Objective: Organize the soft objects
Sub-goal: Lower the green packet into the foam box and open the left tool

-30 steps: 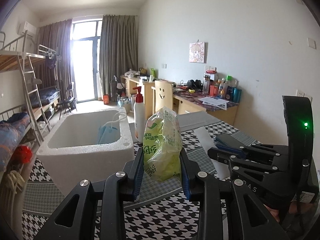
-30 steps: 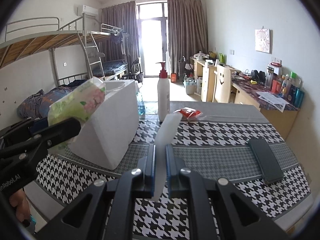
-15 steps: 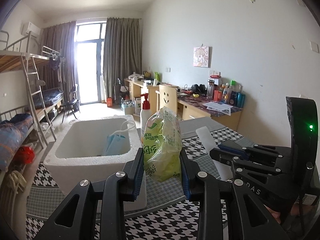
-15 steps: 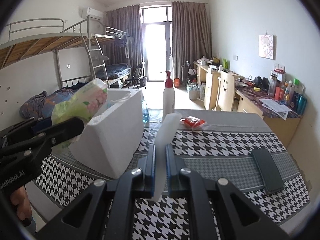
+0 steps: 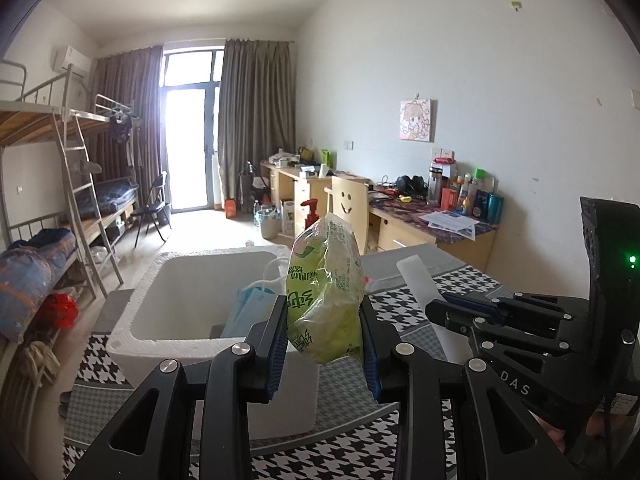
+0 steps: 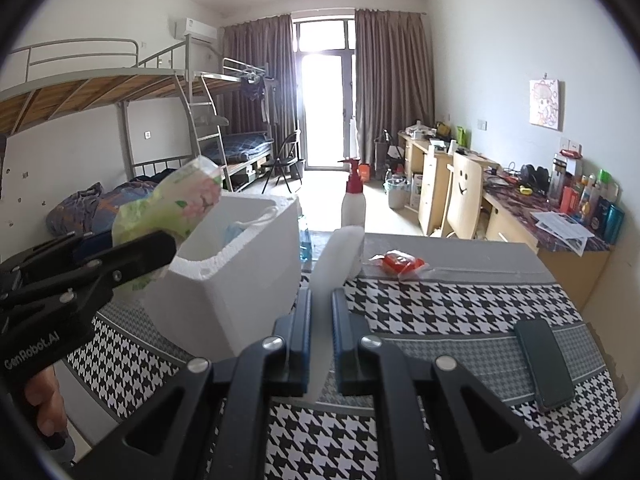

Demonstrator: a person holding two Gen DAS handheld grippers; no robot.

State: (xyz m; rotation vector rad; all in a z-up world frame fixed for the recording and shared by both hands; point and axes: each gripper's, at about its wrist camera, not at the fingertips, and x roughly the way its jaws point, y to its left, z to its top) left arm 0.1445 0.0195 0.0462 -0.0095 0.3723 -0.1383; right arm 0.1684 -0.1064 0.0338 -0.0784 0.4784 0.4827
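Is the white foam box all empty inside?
No, in the left wrist view a blue face mask with white ear loops already lies inside the white foam box.

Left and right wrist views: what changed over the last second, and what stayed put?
Both views now look down into the foam box, showing more of the blue mask inside. Nothing grabbed or released: left gripper still clamps the green tissue pack, right gripper still pinches the white foam strip.
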